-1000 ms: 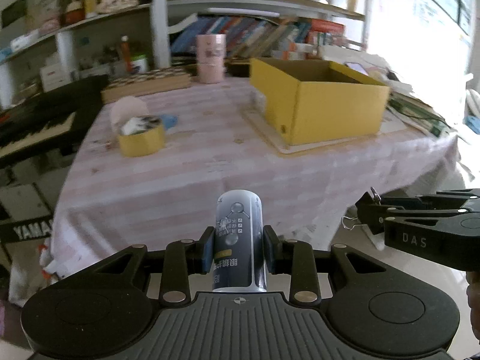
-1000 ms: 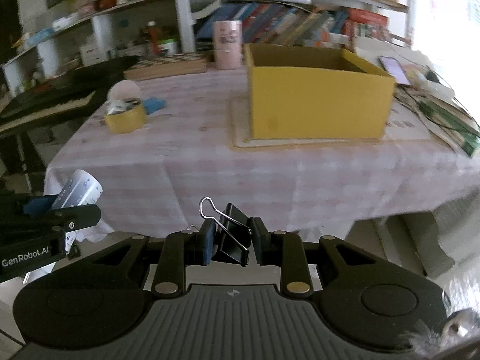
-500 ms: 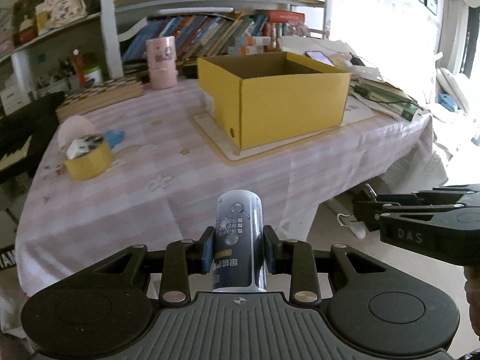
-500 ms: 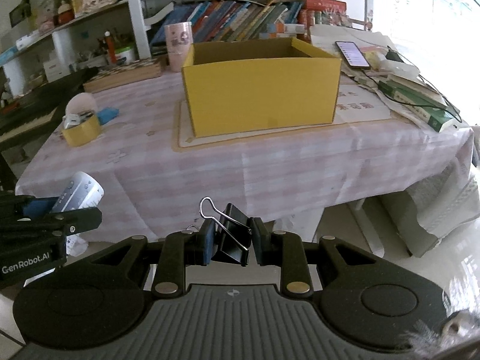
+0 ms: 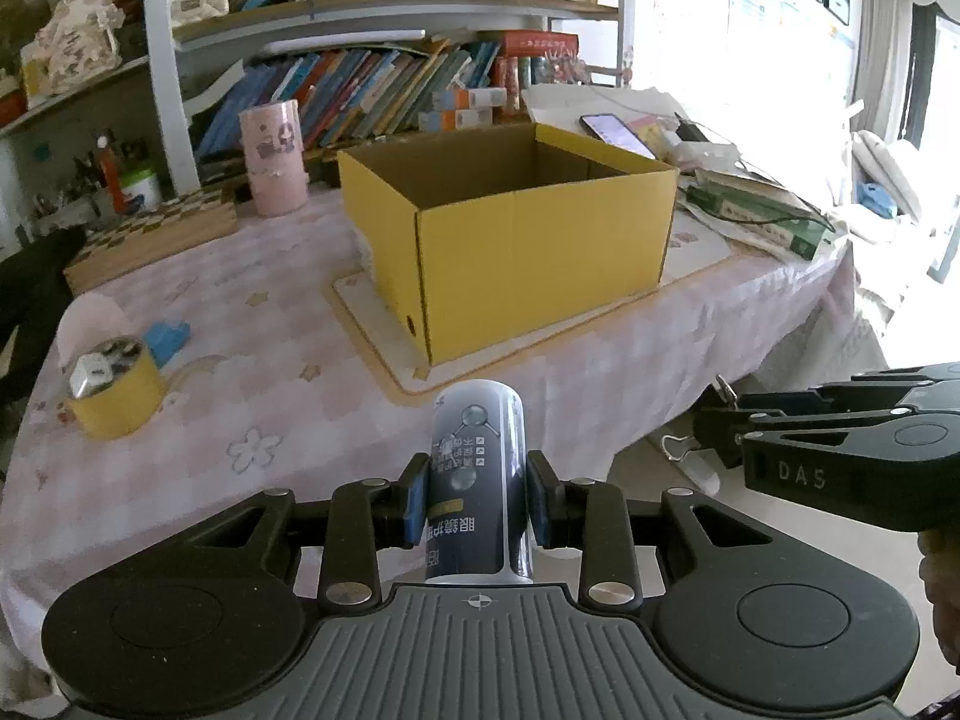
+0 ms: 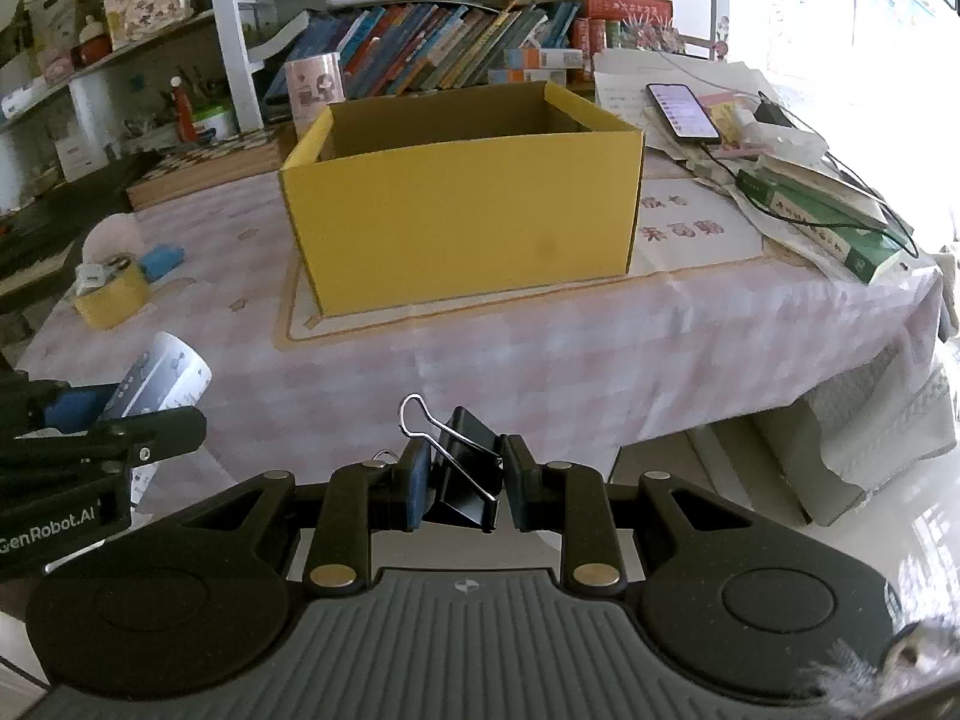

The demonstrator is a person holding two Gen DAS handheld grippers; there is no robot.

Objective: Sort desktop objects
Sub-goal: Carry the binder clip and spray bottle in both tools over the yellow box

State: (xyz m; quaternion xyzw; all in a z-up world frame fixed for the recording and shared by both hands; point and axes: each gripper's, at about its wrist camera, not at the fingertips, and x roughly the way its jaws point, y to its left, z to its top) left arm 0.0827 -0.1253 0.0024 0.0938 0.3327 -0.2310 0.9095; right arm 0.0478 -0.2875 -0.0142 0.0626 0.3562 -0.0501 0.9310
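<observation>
Your desk (image 5: 600, 360) wears a pink checked cloth and fills the view ahead of both grippers. Behind it stands a bookshelf (image 6: 456, 54) packed with leaning books.

On the desk, an open yellow cardboard box (image 6: 462, 222) sits on a pale mat (image 5: 384, 354), roughly central. From both wrist views its inside looks brown and nothing can be made out in it.

To the right of the box: a heap of papers and a green book (image 6: 822, 228), with a smartphone (image 6: 681, 111) lying screen-up on top, a cable running from it.

At the back left, a pink cylindrical container (image 5: 273, 165) stands upright beside a low wooden box (image 5: 150, 240).

Near the desk's left edge, a yellow tape roll (image 5: 117, 399) with small bits inside it; a blue object (image 5: 168, 339) lies just beside it.

Your left gripper (image 5: 477, 501) has its jaws clamped on a dark printed bottle (image 5: 477, 480), held off the near edge of the desk, not resting on it.

Your right gripper (image 6: 462, 483) has its jaws closed on a black binder clip (image 6: 465, 474), one silver wire handle sticking up. It too is short of the desk's edge, the box straight ahead.
</observation>
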